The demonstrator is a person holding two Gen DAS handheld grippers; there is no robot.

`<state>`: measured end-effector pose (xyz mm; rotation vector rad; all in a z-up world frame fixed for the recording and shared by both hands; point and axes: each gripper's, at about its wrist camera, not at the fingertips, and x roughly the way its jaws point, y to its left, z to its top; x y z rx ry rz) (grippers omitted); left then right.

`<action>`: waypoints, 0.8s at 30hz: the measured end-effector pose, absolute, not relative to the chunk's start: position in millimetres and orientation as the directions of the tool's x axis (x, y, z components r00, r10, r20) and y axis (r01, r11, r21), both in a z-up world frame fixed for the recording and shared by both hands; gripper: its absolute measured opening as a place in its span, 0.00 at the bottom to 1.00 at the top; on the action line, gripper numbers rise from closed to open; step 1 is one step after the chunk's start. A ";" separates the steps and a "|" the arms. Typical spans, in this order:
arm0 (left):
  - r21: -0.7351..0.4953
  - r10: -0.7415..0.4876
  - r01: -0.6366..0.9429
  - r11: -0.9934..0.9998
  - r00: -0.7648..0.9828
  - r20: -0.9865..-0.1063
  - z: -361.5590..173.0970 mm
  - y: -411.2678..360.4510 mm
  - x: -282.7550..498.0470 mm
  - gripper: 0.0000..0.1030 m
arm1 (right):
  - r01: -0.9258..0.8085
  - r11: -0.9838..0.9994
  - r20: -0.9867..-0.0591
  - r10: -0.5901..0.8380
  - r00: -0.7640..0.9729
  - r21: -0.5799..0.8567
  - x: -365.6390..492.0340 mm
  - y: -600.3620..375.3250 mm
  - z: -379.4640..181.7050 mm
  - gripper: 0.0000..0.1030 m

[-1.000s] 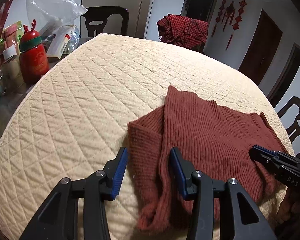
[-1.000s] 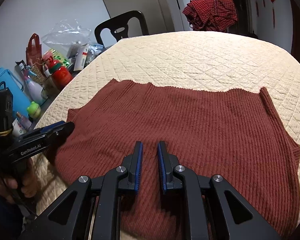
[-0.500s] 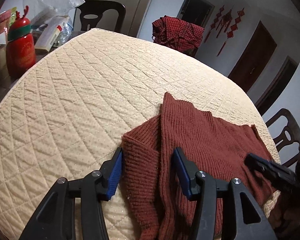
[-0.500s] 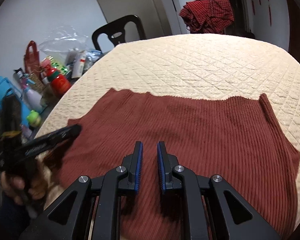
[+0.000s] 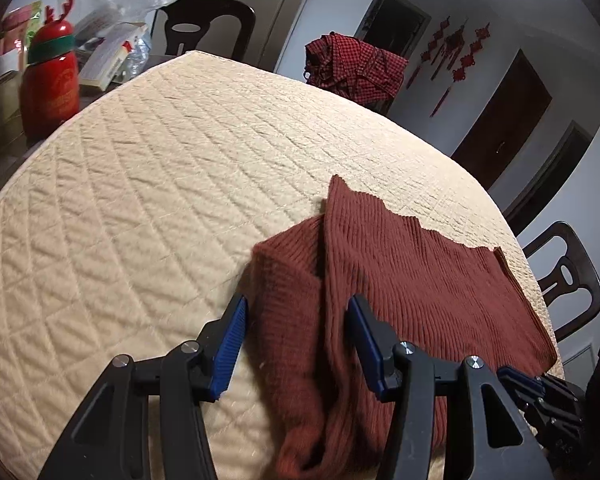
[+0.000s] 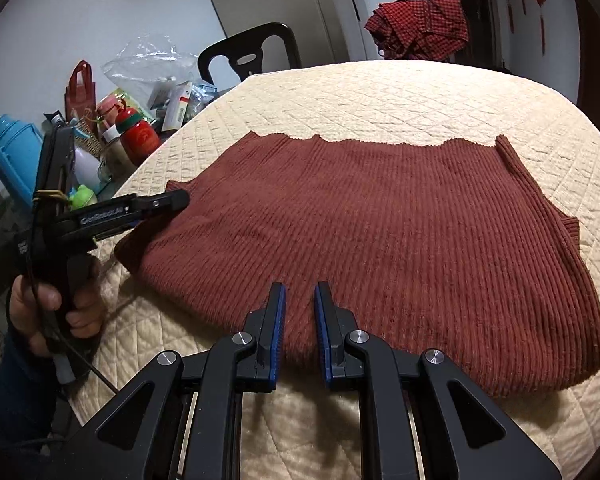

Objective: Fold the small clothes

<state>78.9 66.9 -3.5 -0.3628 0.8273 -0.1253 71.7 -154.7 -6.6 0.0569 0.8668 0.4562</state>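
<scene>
A rust-red ribbed knit garment [image 5: 420,280] lies flat on the cream quilted table cover [image 5: 160,200], its left sleeve folded in over the body. My left gripper [image 5: 297,300] is open, and its blue pads [image 5: 230,344] straddle that folded sleeve edge without pressing on it. In the right wrist view the same garment [image 6: 380,232] spreads wide, and the left gripper [image 6: 180,200] touches its left corner. My right gripper [image 6: 300,286] hovers over the garment's near hem with a narrow gap between its jaws and no cloth pinched. Its tip [image 5: 508,372] shows at the garment's right corner.
A red antlered bottle [image 5: 50,84], a blue flask [image 6: 14,156] and packets crowd the table's left side. A red checked cloth [image 5: 352,68] hangs over a far chair. Dark chairs stand at the back [image 5: 208,24] and right [image 5: 564,272]. A hand [image 6: 52,304] holds the left gripper.
The left jaws have spread wider and now straddle the folded sleeve. The right gripper has drawn back toward the garment's near hem. The garment itself has not shifted.
</scene>
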 end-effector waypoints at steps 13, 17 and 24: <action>-0.440 -0.354 0.023 0.897 0.633 -0.689 -7.0 64.4 82.1 0.55 | -0.369 0.888 -0.702 0.447 0.554 0.274 73.3 -160.6 -10.6 0.14; -0.487 -0.401 0.035 0.873 0.619 -0.675 -7.4 64.6 67.5 0.55 | -0.371 0.883 -0.697 0.458 0.552 0.287 73.5 -163.1 -11.7 0.14; -0.565 -0.482 0.050 0.824 0.587 -0.651 -11.0 61.3 68.1 0.55 | -0.375 0.880 -0.693 0.465 0.551 0.292 73.0 -164.8 -12.6 0.14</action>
